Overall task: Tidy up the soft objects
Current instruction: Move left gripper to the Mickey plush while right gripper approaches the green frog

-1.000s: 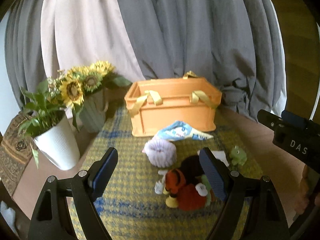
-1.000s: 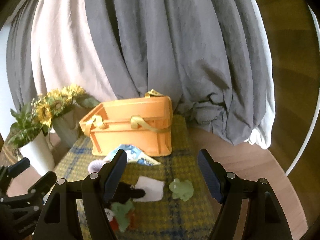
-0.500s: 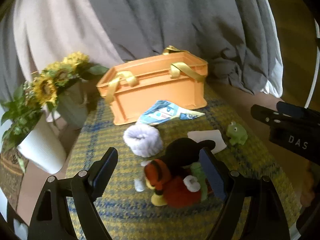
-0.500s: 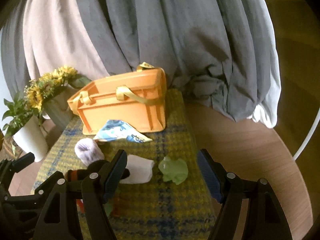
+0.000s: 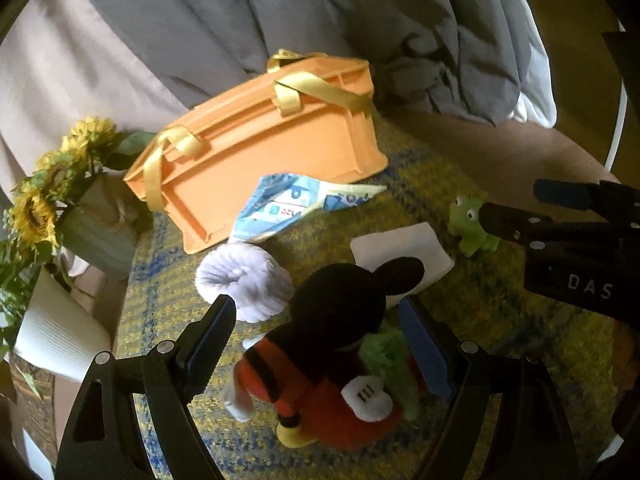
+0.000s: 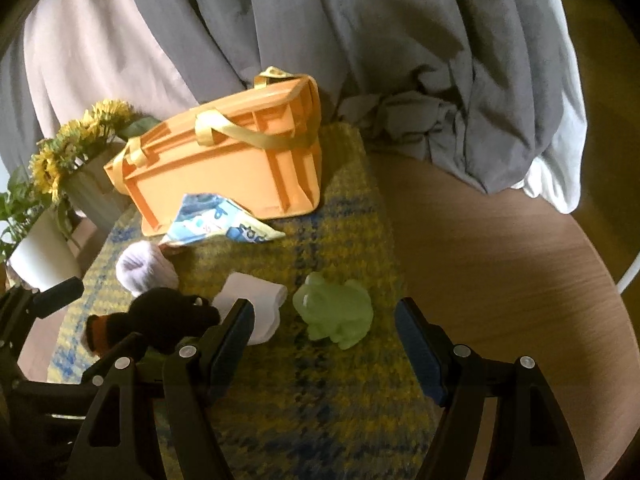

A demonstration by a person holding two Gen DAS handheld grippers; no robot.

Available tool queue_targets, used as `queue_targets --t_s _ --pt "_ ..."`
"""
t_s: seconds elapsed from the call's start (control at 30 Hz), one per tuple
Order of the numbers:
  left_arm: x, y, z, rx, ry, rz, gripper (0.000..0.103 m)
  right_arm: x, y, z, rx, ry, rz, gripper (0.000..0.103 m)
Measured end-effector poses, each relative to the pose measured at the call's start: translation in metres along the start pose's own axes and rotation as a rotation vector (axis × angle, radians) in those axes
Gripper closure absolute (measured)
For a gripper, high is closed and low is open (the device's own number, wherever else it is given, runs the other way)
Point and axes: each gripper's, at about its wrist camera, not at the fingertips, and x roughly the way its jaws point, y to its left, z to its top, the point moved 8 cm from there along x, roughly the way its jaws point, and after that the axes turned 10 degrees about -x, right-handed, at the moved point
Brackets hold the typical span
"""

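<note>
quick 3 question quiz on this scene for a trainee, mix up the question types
1. True or false: the left hand-held gripper is shut on the black-headed plush toy.
2. Which toy lies between the open jaws of the right hand-held gripper? A) lilac fuzzy roll B) green frog C) white cloth
3. Fill in: the blue printed pouch leans against the orange ___.

Key
1. False: its jaws stand open around the toy.
2. B, the green frog.
3. Crate: the orange crate.
</note>
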Motion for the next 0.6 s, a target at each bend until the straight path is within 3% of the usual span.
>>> queue_targets --t_s 0.6 --pt "0.046 -0.014 -0.002 -0.006 0.135 -0.009 0.021 0.057 -0.009 -0.013 0.001 0.126 0.063 0.029"
